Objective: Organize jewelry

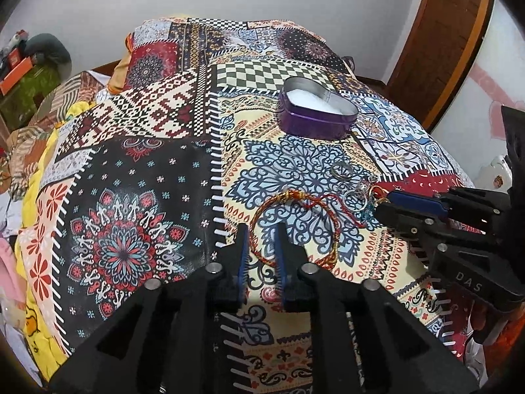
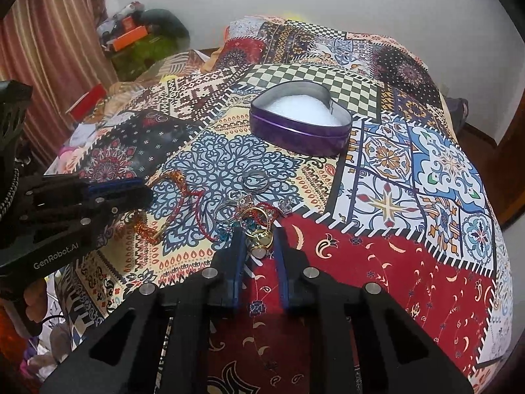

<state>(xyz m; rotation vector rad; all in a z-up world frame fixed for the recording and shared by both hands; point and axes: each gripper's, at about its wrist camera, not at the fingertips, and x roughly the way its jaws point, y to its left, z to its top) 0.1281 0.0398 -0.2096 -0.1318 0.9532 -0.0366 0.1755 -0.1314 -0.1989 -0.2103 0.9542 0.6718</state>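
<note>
On the patchwork bed cover [image 2: 410,262], the right gripper [image 2: 259,246] is straddling the gold rings [image 2: 259,238] with spread jaws, the left gripper [image 1: 261,246] is spreading over the thread bracelet [image 1: 295,220], so close gently before lifting toward the heart tin [image 2: 300,131].

patchwork bedspread [image 1: 137,170] — wooden door [image 1: 439,42], striped curtain [image 2: 49,42]

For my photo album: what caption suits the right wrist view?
Open right gripper straddling gold rings on patchwork bedspread, purple heart-shaped tin beyond.
</note>
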